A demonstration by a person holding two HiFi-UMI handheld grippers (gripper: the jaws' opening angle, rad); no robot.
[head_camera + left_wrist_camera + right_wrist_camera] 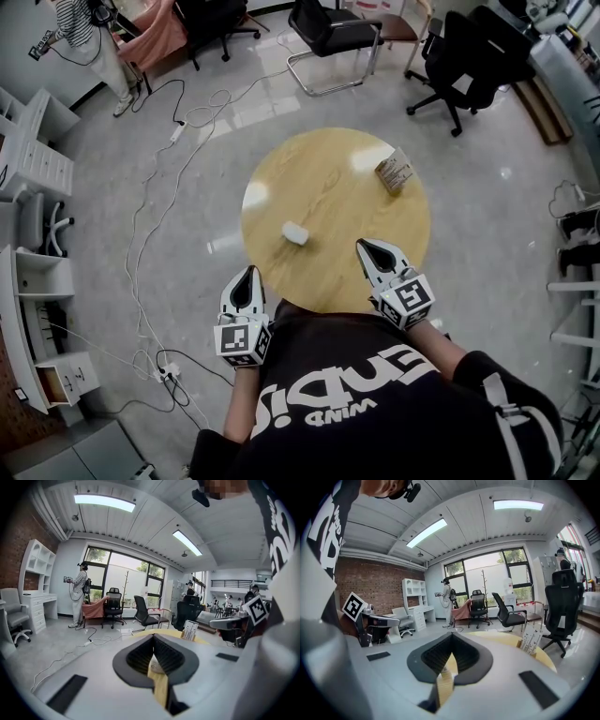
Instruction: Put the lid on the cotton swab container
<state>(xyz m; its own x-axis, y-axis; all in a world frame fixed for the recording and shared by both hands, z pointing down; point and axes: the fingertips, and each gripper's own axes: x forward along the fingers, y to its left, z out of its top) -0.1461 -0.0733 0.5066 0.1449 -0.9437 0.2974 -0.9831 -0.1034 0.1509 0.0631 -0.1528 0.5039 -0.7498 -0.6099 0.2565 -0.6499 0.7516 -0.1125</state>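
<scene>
Claws closed and empty, left claw (250, 272), right claw (363, 246), before white container (296, 232).

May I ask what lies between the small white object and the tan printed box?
Head view: only bare round wooden table separates the small white object from the tan printed box.

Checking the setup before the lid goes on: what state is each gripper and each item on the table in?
Left gripper: shut, empty.
Right gripper: shut, empty.
White piece: lying on the table, untouched.
Printed box: standing near the table's far right edge, untouched; whether it is open or closed cannot be told.
</scene>
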